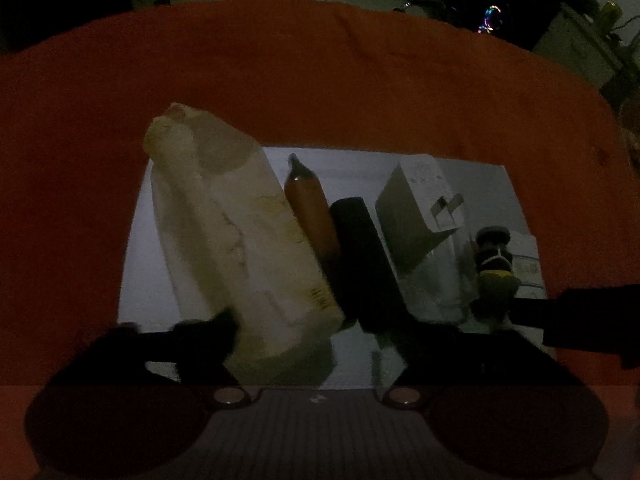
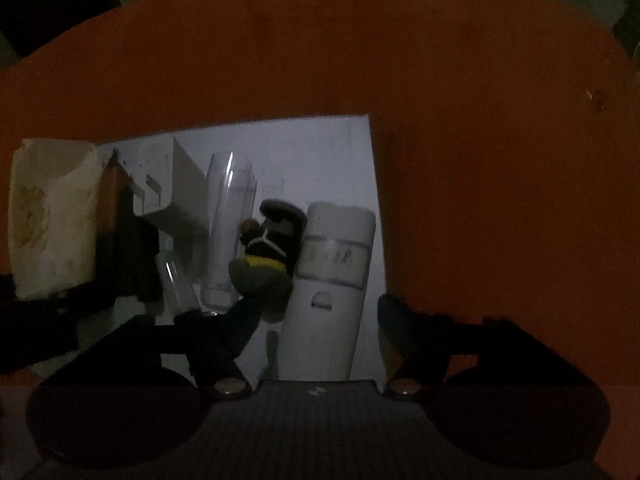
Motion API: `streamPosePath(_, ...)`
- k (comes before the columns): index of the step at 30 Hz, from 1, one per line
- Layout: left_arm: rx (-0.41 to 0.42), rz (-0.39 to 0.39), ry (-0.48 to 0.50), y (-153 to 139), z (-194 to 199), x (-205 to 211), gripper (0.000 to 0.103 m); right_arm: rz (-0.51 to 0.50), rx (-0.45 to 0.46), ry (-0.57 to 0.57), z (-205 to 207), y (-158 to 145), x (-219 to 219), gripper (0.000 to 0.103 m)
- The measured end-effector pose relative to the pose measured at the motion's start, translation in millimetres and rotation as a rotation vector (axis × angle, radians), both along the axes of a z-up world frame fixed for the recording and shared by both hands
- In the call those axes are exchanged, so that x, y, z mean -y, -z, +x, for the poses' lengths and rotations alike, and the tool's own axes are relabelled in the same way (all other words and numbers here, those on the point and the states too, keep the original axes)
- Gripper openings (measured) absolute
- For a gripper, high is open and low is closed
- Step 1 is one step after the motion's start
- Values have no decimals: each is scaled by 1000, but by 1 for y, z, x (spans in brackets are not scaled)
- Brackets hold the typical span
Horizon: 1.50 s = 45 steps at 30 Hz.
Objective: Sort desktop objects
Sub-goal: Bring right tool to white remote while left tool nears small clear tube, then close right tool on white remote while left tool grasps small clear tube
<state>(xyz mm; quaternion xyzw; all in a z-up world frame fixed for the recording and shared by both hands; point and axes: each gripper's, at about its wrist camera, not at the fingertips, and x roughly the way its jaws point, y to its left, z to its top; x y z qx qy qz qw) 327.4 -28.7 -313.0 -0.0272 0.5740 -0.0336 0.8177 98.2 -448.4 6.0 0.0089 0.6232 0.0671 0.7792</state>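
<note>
Desktop objects [image 1: 352, 256] are all standing on the white sheet [image 2: 320, 152]; nothing looks sorted. We are straddling, jaws open, the cream pack [image 1: 236, 240] and white bottle [image 2: 328, 288].

Cream tube [image 1: 240, 240], orange tube [image 1: 310, 216], white bottle [image 2: 332, 288] upright on white sheet [image 2: 320, 152].

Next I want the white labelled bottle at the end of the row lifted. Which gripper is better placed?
Right. The white bottle already stands between the fingers of the right gripper. The left gripper is over the cream packet at the row's other end.
</note>
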Motion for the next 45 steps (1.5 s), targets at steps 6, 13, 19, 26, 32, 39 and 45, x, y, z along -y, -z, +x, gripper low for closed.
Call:
streamPosePath(6,60,-26,45,-33,-14,-17,54,39,-44,-5,-1,0,3,61)
streamPosePath(13,23,-81,34,-31,-15,-16,51,35,-55,-2,3,7,5,57)
streamPosePath(19,68,-92,76,-47,-30,3,51,6,-62,-3,2,13,1,57)
streamPosePath(26,90,-116,99,-63,-35,16,51,-12,-50,-10,3,16,-2,52)
streamPosePath(32,35,-100,142,-48,-31,42,45,-16,-29,-16,2,15,1,51)
streamPosePath(39,-49,-84,125,-16,-17,64,35,-33,-25,-31,0,13,2,50)
streamPosePath(45,-53,-76,66,-5,-11,70,29,-23,-16,-48,2,13,5,50)
